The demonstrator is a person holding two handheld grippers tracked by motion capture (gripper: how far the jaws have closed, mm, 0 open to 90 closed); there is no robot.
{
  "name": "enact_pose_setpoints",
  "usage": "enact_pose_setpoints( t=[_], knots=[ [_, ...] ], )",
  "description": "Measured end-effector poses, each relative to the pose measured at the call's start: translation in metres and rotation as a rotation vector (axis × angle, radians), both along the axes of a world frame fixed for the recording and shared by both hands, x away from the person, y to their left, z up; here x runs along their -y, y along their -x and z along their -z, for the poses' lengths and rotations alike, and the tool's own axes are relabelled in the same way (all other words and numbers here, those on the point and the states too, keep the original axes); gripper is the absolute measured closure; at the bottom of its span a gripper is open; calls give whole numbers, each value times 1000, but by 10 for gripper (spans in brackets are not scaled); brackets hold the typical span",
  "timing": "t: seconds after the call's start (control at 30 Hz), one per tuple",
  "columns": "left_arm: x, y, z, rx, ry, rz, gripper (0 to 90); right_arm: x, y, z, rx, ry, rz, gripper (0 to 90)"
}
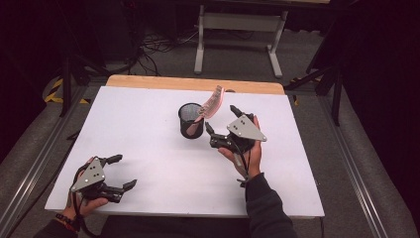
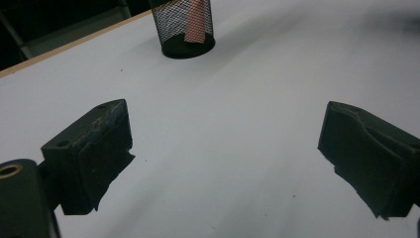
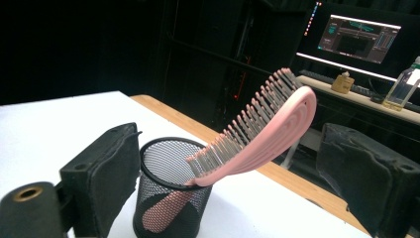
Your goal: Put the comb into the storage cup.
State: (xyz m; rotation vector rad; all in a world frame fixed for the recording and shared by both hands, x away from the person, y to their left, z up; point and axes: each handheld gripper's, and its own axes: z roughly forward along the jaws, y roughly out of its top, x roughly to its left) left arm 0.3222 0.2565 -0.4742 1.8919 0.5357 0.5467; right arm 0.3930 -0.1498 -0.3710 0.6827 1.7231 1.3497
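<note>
Writing that can be read is nowhere on the things you work with: the monitor (image 3: pixel 364 40) far behind the cup glows with lines too small to make out, and the bottle (image 3: pixel 404 85) beside it carries a label you cannot read. The black mesh cup (image 1: pixel 190 120) is your landmark, standing upright on the white table (image 1: pixel 148 134) toward its far middle. Inside the cup stands the pink hairbrush (image 3: pixel 257 136), handle down against the cup's floor, its handle showing through the mesh. The brush head leans out over the cup's rim on the side away from you and toward your right, bristles facing up and to the left in the right gripper view; it rests on the rim.

Your right gripper (image 1: pixel 221 119) sits just beside the cup, on its right and slightly nearer to you, with its jaws spread wide. In the right gripper view the cup and brush stand between the two jaws, and neither jaw touches them. Your right hand (image 1: pixel 247 151) holds it from below.

Your left gripper (image 1: pixel 122 171) is well apart from the cup, near the table edge closest to you and off to the cup's left. Its jaws are also wide and hold nothing; they face the cup across bare white table.
</note>
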Motion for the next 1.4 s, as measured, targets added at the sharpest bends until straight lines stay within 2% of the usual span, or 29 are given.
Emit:
enact_pose_setpoints(
  t=[0.47, 0.77, 1.4],
  knots=[
    [0, 0, 0, 0, -1, 3, 74, 1, 15, -5, 22, 17, 5, 103],
    [1, 0, 0, -2, -4, 4, 75, 8, 20, -7, 15, 18, 7, 101],
    [1, 0, 0, 2, -15, 4, 74, 15, 33, -10, 30, 44, -4, 98]
  ],
)
